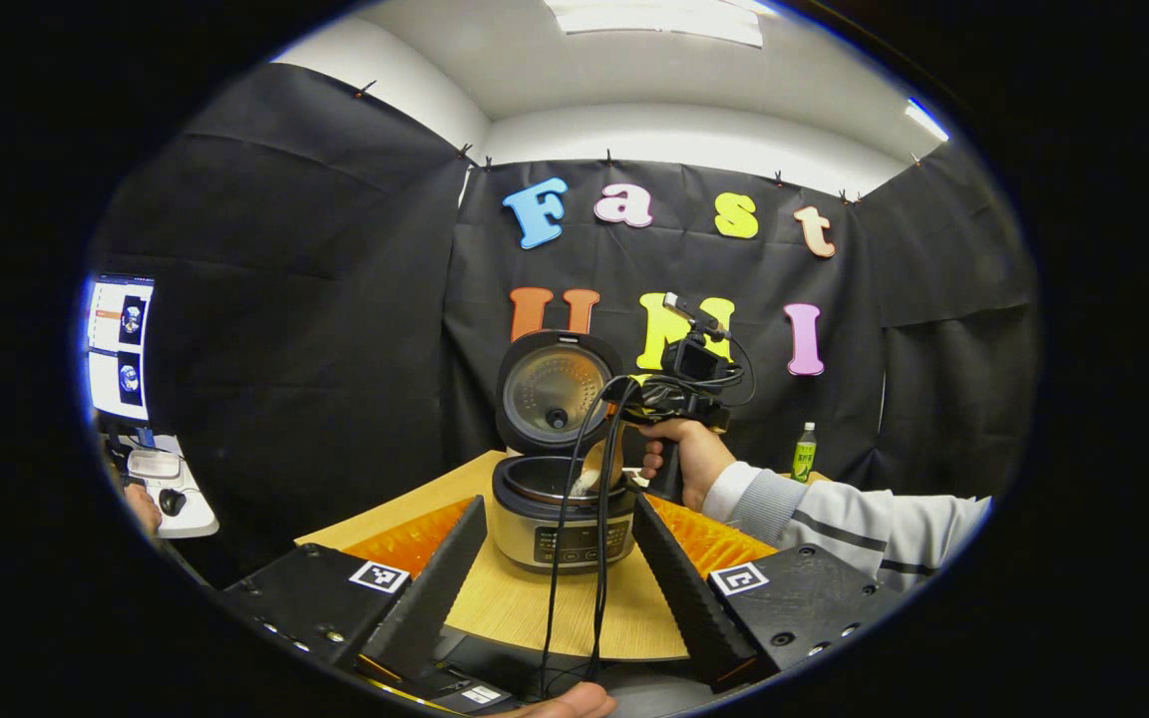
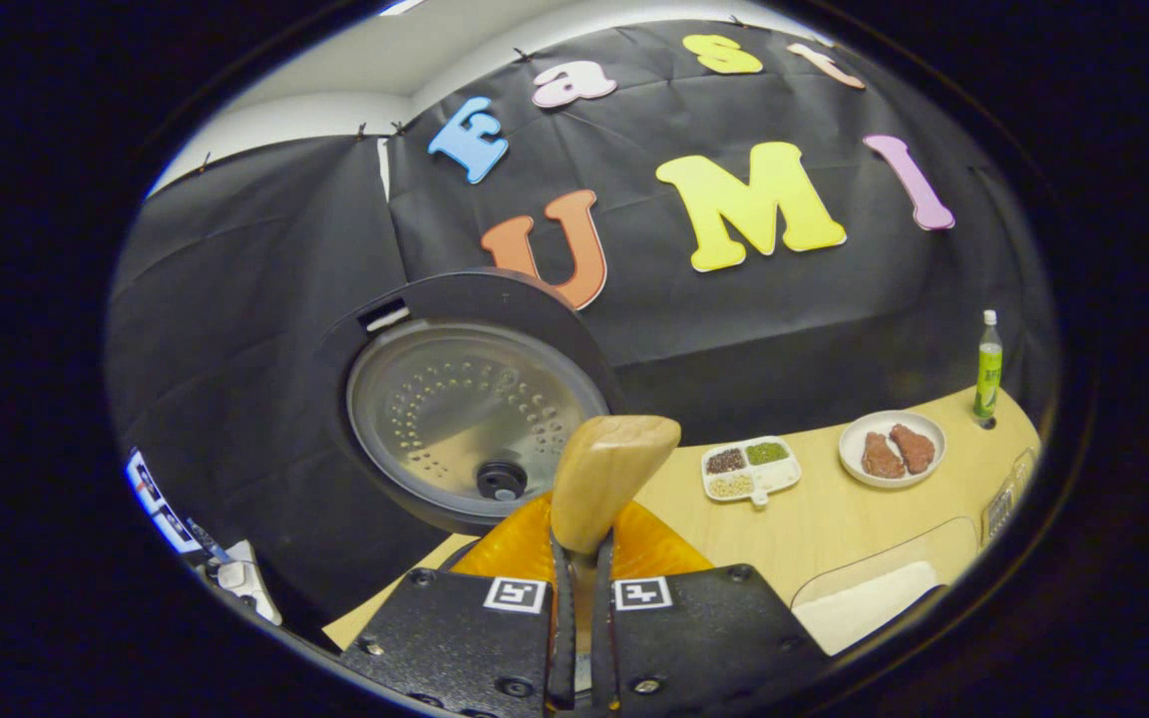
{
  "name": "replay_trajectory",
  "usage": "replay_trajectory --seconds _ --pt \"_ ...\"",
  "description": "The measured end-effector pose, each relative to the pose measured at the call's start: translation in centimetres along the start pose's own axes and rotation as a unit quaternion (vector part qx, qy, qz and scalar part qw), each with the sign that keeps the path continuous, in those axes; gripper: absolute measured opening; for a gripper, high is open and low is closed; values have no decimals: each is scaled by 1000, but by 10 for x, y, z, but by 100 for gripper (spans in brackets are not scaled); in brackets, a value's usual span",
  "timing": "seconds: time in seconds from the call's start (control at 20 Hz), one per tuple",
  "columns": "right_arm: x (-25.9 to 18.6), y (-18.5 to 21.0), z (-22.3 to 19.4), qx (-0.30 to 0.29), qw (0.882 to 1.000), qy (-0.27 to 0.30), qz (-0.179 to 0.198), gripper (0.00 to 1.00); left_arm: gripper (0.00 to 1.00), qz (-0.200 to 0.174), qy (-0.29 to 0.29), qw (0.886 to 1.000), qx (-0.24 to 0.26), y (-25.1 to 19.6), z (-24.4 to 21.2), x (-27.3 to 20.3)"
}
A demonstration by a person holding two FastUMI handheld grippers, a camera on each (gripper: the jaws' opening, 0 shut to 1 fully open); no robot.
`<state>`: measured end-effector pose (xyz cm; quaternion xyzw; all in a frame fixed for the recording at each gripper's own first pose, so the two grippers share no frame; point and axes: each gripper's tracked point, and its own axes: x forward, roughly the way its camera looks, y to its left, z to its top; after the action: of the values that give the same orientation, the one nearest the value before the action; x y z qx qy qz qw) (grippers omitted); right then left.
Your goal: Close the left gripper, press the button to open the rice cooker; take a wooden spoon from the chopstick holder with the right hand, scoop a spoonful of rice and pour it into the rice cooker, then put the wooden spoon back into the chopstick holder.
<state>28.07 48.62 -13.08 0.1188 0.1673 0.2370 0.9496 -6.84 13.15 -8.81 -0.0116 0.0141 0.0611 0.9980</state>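
Right gripper view — wooden spoon clamped between right gripper fingers, bowl ahead.

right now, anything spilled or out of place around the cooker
Nothing stands out. The rice cooker sits upright on the table with its lid swung fully open, and the right gripper holds the wooden spoon over it. I see no spilled grains.
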Motion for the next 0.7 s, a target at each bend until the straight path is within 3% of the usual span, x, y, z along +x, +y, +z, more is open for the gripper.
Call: replay_trajectory --seconds 0.3,0.55,0.7 --pt "-1 12 0 -40 999 4 7 12 94 5 2 1000 -16 2 0 -1" --pt "-1 28 2 -105 994 17 5 12 94 -1 -7 1000 -1 -5 4 -3" --pt "-1 35 6 -137 990 20 0 12 94 -4 -2 1000 -17 -7 2 -4"
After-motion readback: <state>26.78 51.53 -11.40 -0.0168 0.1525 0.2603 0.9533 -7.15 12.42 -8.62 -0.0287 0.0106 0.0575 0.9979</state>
